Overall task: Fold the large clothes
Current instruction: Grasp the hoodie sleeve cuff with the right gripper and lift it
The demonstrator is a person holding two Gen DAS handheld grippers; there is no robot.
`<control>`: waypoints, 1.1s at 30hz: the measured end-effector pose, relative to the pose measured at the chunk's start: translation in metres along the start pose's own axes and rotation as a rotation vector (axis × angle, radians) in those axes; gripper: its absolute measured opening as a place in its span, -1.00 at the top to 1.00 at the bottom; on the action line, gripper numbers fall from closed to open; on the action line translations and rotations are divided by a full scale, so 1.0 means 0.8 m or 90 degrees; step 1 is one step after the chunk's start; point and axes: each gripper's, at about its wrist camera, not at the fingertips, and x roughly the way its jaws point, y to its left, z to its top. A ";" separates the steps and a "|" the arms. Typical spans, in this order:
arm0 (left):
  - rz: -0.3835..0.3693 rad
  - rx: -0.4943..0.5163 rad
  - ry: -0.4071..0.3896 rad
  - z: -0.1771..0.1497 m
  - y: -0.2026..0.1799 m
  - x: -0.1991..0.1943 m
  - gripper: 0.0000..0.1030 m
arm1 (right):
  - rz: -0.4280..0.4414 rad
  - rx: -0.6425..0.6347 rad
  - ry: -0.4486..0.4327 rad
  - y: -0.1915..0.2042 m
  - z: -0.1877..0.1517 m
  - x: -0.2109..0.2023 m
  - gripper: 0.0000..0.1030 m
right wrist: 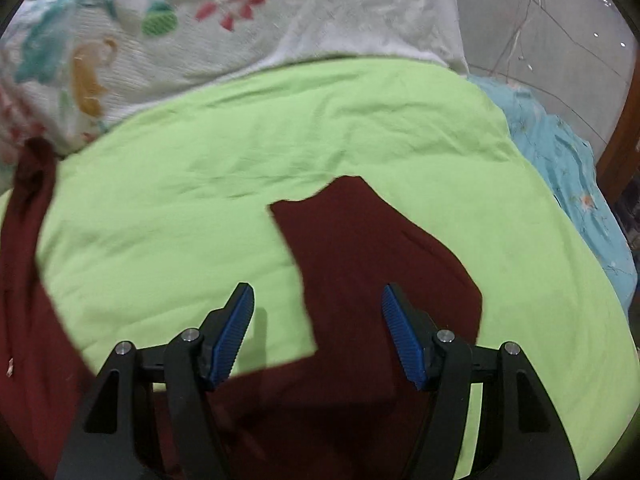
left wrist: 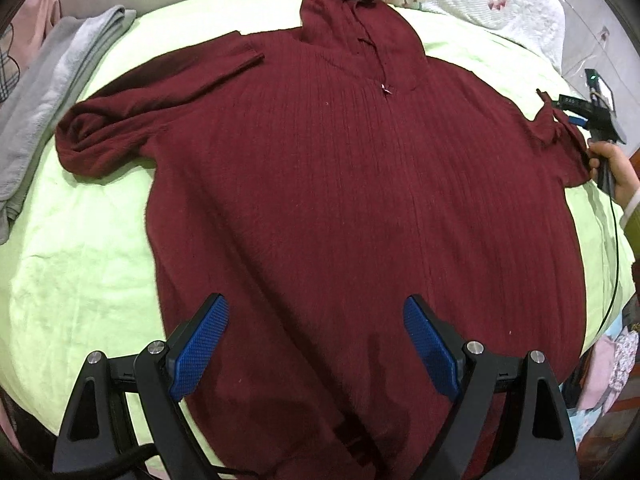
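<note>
A dark red ribbed hooded sweater (left wrist: 344, 184) lies spread flat on the light green bed sheet (left wrist: 80, 264). Its hood points to the far side and its left sleeve is folded in on itself. My left gripper (left wrist: 316, 312) is open above the sweater's lower hem. In the right wrist view the sweater's right sleeve (right wrist: 360, 248) lies flat on the sheet (right wrist: 280, 132). My right gripper (right wrist: 318, 300) is open just above that sleeve. It also shows in the left wrist view (left wrist: 576, 116) at the sleeve end, held by a hand.
A grey folded cloth (left wrist: 48, 92) lies at the sheet's left edge. A white floral quilt (right wrist: 200, 24) is bunched at the far side. A light blue bedcover (right wrist: 576, 184) hangs at the right edge, with floor beyond.
</note>
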 end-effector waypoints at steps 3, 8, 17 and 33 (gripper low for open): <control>-0.001 0.002 0.008 0.007 -0.002 0.011 -0.75 | -0.002 -0.005 0.023 -0.006 0.007 0.023 0.51; 0.000 0.018 0.004 0.013 -0.010 0.015 -0.75 | 0.045 0.037 0.007 -0.017 0.006 0.005 0.88; -0.044 -0.011 -0.035 0.030 0.007 0.004 -0.75 | 0.310 0.057 -0.052 0.081 -0.043 -0.119 0.89; -0.160 -0.092 -0.066 0.053 0.088 0.002 -0.76 | 0.593 -0.089 0.100 0.415 -0.174 -0.131 0.88</control>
